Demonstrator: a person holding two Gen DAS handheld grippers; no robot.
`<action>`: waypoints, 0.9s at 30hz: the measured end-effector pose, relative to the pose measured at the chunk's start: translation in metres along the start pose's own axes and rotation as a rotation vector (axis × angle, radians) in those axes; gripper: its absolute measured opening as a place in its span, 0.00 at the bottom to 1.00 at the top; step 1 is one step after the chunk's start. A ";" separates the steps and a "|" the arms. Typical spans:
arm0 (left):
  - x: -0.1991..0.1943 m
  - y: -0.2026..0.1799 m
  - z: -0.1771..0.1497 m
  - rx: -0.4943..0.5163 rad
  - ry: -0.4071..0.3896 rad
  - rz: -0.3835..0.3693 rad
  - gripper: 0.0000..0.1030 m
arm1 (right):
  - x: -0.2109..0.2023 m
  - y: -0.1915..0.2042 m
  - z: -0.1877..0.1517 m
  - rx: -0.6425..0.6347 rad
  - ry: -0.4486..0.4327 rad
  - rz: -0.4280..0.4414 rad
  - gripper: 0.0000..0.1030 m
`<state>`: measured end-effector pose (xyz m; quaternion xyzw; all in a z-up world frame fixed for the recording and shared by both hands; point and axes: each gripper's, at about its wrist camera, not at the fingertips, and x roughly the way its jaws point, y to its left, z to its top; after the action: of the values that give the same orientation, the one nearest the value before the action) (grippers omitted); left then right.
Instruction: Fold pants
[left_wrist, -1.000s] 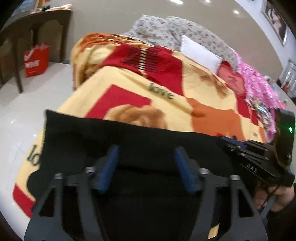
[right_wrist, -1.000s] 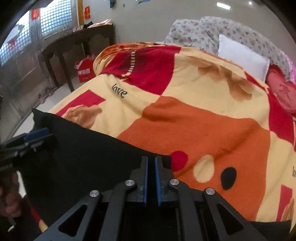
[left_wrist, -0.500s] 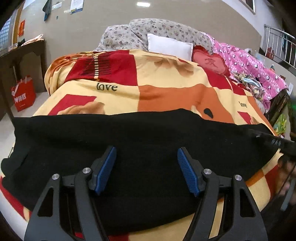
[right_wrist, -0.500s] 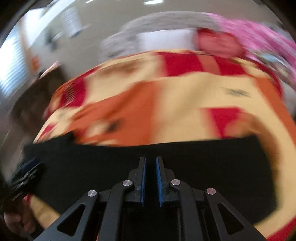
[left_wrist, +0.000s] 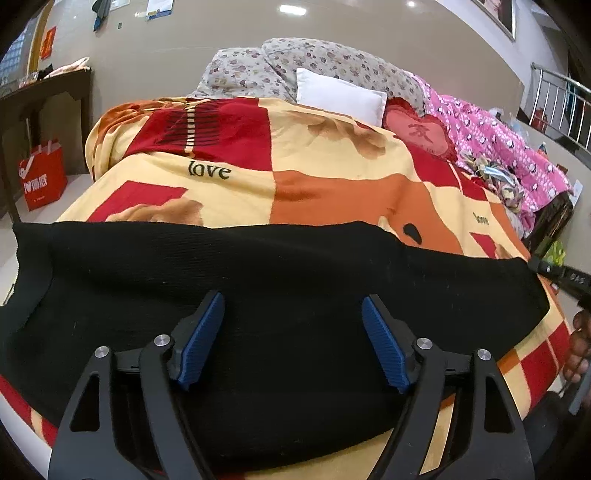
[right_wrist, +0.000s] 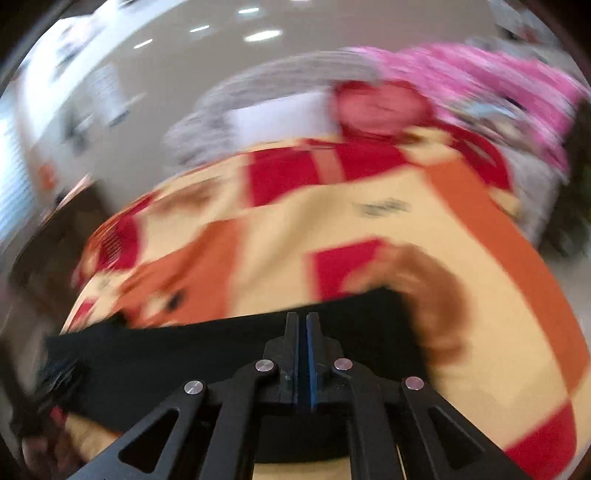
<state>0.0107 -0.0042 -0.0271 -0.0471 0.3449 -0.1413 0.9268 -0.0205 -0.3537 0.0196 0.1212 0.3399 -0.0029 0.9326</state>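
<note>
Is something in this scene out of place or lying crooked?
Nothing stands out. The black pants lie spread flat across the near end of the patterned blanket, without bunching. Pillows and bedding at the far end look ordinary.

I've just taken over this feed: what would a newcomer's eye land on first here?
The black pants lie spread wide across the near end of the bed, on a loud red, orange and cream blanket printed with "love". Over them the left tool stands open with nothing between its blue pads. A white pillow and a pink quilt sit at the far end.
</note>
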 end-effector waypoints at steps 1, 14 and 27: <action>0.001 -0.002 -0.001 0.010 0.001 0.013 0.76 | 0.007 0.006 0.001 -0.043 0.014 0.002 0.03; 0.001 -0.003 -0.002 0.012 -0.002 0.017 0.76 | 0.023 -0.064 -0.001 0.107 0.098 -0.155 0.00; 0.000 -0.001 0.000 0.004 -0.006 0.020 0.76 | 0.023 0.077 -0.046 -0.200 0.210 0.109 0.02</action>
<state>0.0103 -0.0047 -0.0272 -0.0423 0.3424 -0.1323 0.9292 -0.0252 -0.2665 -0.0117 0.0457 0.4272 0.0945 0.8980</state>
